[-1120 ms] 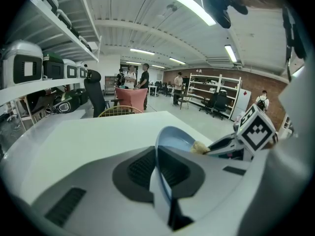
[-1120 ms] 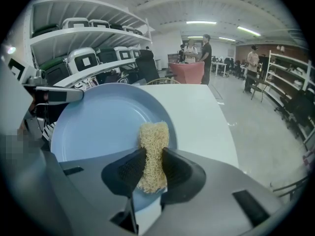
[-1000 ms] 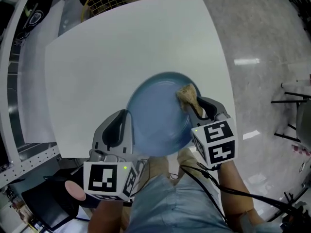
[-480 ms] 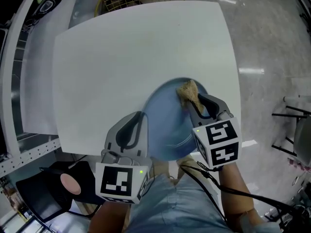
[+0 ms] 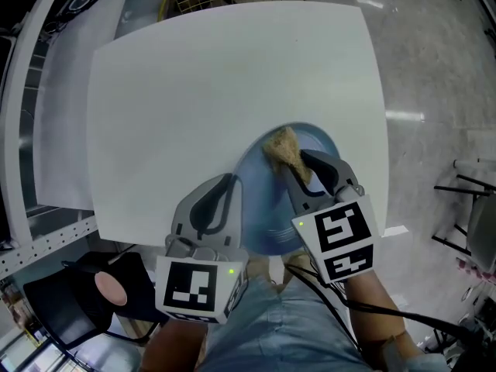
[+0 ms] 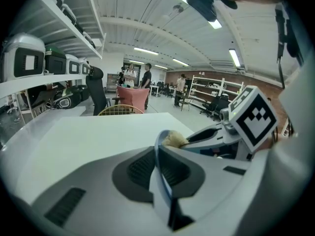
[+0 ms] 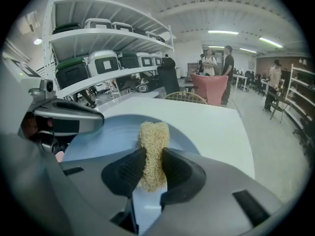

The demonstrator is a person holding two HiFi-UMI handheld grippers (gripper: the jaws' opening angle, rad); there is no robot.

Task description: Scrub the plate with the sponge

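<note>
My left gripper [image 5: 232,204] is clamped on the blue plate [image 5: 267,208], gripping its rim at 8 o'clock. My right gripper [image 5: 297,170] pinches the sponge [image 5: 283,147], which sits on the plate toward 12 o'clock. The plate is at the white counter's [image 5: 232,91] near edge.

The left gripper [image 6: 158,165] has its jaws clamped on the near rim of a blue plate [image 6: 157,146], which shows edge-on and runs away over a white table [image 6: 74,141]. At the plate's far rim a tan fibrous sponge [image 6: 173,139] rests against it, pinched by the right gripper [image 6: 197,137] reaching in from the right. A yellow wire basket [image 6: 120,110] stands beyond the table's far edge.
</note>
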